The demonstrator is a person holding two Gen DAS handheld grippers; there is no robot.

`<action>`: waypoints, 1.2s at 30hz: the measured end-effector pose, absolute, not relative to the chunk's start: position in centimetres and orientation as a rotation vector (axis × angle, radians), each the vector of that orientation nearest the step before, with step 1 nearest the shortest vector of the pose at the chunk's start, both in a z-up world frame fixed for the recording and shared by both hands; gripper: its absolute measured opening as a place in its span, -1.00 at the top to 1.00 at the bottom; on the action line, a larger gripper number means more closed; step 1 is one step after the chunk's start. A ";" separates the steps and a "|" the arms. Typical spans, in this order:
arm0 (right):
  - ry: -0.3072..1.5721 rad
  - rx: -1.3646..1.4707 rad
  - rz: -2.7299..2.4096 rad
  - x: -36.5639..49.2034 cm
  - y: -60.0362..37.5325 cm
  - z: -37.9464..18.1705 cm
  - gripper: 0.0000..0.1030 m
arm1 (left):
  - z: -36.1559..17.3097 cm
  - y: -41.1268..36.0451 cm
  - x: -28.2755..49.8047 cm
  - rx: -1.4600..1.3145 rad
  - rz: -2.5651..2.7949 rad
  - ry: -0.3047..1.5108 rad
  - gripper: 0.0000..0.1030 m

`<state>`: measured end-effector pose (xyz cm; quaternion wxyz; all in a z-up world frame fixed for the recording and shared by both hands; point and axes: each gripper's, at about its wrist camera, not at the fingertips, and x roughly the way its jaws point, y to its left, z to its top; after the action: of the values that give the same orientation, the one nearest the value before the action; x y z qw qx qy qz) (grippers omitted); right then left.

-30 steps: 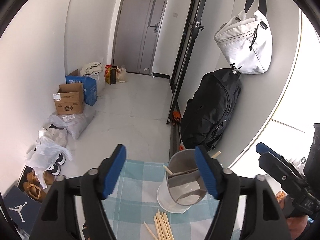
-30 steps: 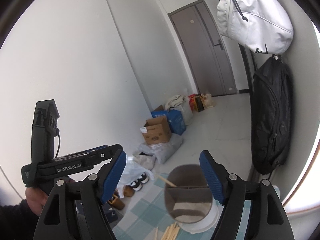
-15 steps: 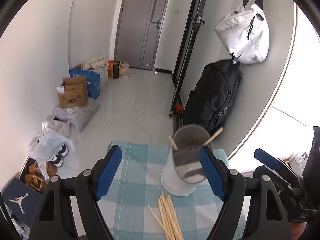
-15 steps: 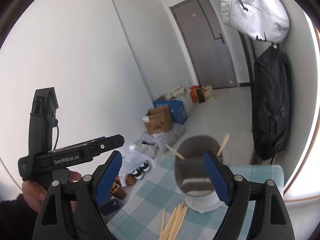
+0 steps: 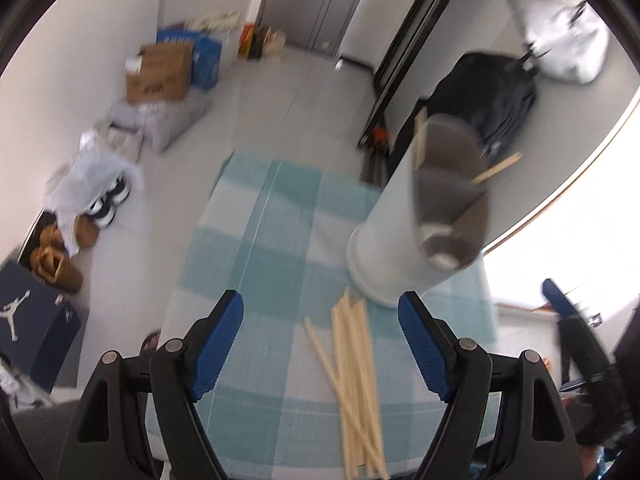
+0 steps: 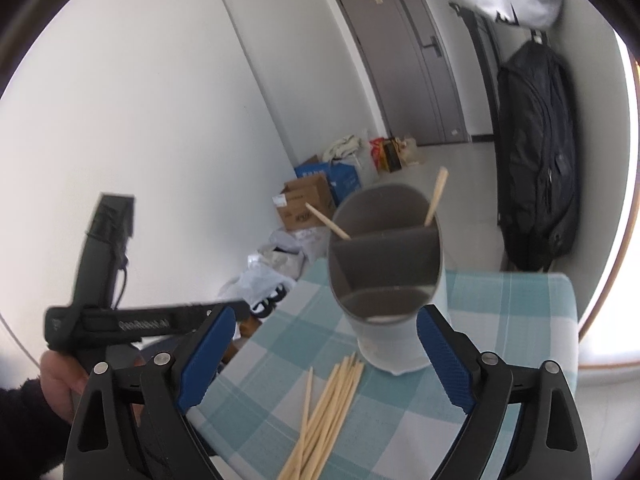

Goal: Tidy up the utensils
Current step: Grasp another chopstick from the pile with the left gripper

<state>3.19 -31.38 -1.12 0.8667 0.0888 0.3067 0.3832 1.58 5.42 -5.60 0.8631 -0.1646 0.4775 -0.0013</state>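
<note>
Both claws, left claw (image 5: 322,344) and right claw (image 6: 326,360), gape empty above the loose chopsticks (image 6: 324,404) beside the divided utensil holder (image 6: 386,280) on the checked desk (image 6: 500,360).

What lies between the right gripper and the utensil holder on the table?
In the right wrist view, loose chopsticks lie on the checked cloth between the open right gripper and the utensil holder.

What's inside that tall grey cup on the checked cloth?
The cup has grey dividers splitting it into compartments. Two wooden chopsticks lean in the far compartment, tips sticking out. Their lower ends are hidden by the dividers; the near compartment's bottom looks bare.
</note>
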 end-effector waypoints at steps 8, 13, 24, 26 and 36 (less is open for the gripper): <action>0.697 0.247 0.782 3.9 -33.0 -2.0 -0.80 | -10.3 3.8 2.8 -0.326 0.072 1.195 -0.33; 0.722 0.256 0.775 4.0 -34.1 -2.4 -0.81 | -11.6 2.3 3.2 -0.281 0.127 1.283 -0.27; 0.743 0.362 0.782 4.5 -37.5 -2.7 -0.81 | -12.5 1.0 3.5 -0.219 0.194 1.339 0.26; 0.746 0.379 0.786 4.7 -38.0 -2.9 -0.81 | -12.6 0.4 3.5 -0.169 0.217 1.342 0.27; 0.789 0.443 0.792 6.4 -39.3 -5.2 -0.81 | -13.0 0.6 4.4 -0.189 0.228 1.327 0.92</action>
<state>6.42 -39.27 -5.19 0.8245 0.2084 0.3713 0.3727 4.41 0.60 -12.97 0.7777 -0.0872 0.6136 0.1056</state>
